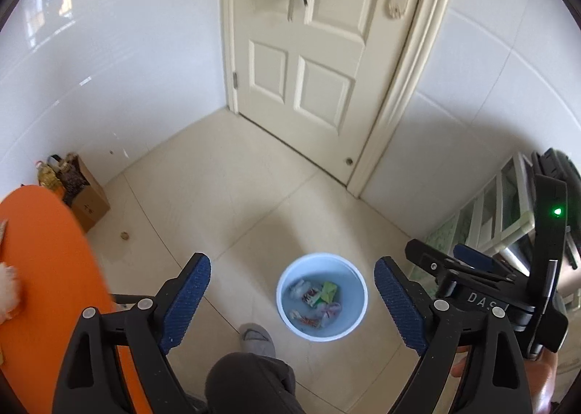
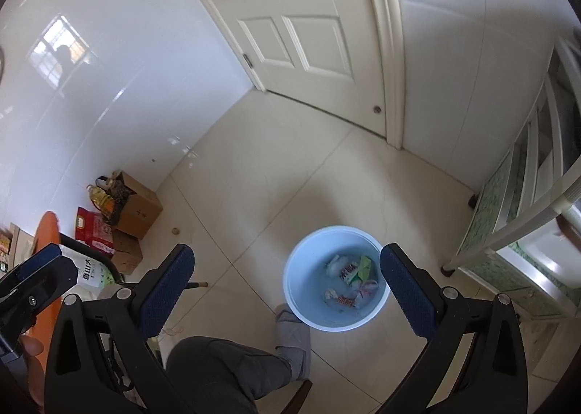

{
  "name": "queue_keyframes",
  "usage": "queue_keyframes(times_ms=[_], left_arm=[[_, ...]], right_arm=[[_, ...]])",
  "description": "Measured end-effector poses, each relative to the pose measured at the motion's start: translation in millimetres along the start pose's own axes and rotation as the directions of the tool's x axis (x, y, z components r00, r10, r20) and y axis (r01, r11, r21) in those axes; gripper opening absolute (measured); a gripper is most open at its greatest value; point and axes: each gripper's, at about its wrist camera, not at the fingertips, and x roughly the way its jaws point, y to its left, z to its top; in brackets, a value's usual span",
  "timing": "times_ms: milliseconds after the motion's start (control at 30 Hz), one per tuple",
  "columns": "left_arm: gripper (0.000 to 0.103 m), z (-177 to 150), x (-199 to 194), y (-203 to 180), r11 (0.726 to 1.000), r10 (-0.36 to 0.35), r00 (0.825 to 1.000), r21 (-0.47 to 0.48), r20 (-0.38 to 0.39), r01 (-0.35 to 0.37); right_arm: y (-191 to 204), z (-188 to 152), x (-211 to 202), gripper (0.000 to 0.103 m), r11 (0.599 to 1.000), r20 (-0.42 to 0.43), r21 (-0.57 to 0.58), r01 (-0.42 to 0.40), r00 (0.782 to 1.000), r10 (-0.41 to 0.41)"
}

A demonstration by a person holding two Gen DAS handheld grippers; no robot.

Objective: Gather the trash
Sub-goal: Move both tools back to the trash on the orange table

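A light blue bin [image 1: 321, 296] stands on the tiled floor and holds several pieces of trash [image 1: 316, 301]: wrappers and crumpled paper. It also shows in the right wrist view [image 2: 336, 278] with the trash [image 2: 350, 279] inside. My left gripper [image 1: 292, 301] is open and empty, held high above the floor with the bin between its fingers. My right gripper [image 2: 287, 287] is open and empty, also high above the bin. The right gripper shows at the right of the left wrist view [image 1: 472, 269].
An orange table [image 1: 43, 269] is at the left. Cardboard boxes [image 2: 136, 212], an oil bottle and bags stand by the white wall. A closed cream door [image 1: 319, 51] is ahead. A shelf unit [image 2: 526, 232] is at the right. The person's leg and grey slipper [image 1: 258, 337] are below.
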Motion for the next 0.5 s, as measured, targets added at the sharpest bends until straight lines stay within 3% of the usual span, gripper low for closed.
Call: queue_keyframes(times_ms=[233, 500], left_arm=[[0.095, -52, -111, 38, 0.996, 0.069, 0.986, -0.070, 0.153, -0.059], [0.097, -115, -223, 76, 0.968, 0.197, 0.943, -0.204, 0.267, -0.144]], right_arm=[[76, 3, -63, 0.103, 0.992, 0.119, -0.113, -0.052, 0.991, 0.066], [168, -13, -114, 0.103, 0.954, 0.184, -0.269, -0.131, 0.966, 0.184]])
